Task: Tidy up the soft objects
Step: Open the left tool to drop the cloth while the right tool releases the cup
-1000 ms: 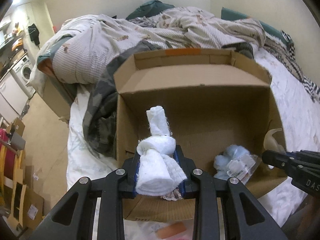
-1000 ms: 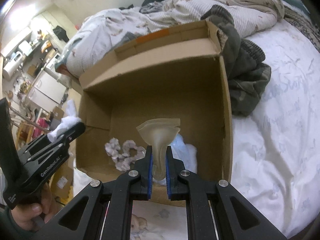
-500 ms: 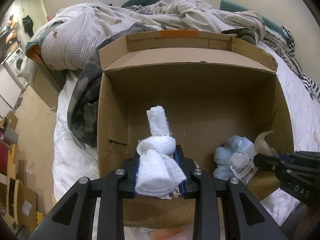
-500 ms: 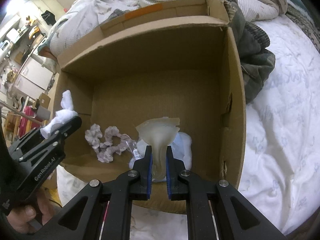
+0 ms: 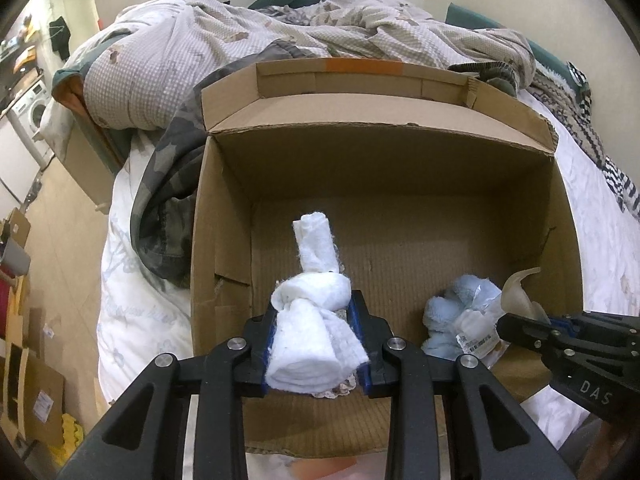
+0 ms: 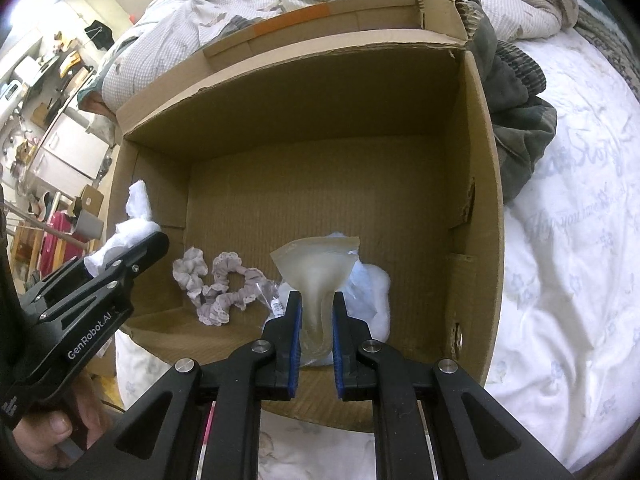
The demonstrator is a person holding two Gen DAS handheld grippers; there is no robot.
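Note:
An open cardboard box (image 5: 224,216) (image 6: 480,184) lies on the bed. My left gripper (image 5: 316,344) is shut on a knotted white cloth (image 5: 316,320) and holds it over the box's near left part; it also shows in the right wrist view (image 6: 132,232). My right gripper (image 6: 316,320) is shut on a translucent soft silicone piece (image 6: 316,276) over the near right part; it also shows in the left wrist view (image 5: 520,292). In the box lie a light blue plush item in plastic wrap (image 5: 460,312) (image 6: 372,284) and a lilac scrunchie (image 6: 216,284).
A crumpled checked duvet (image 5: 200,48) and dark camouflage clothing (image 5: 168,184) (image 6: 516,120) lie behind and beside the box. White printed bedsheet (image 6: 568,264) spreads to the right. Floor with a washing machine (image 5: 32,112) and cardboard is at the left.
Both grippers have moved forward and down over the box with their loads still held. The box fills more of both views.

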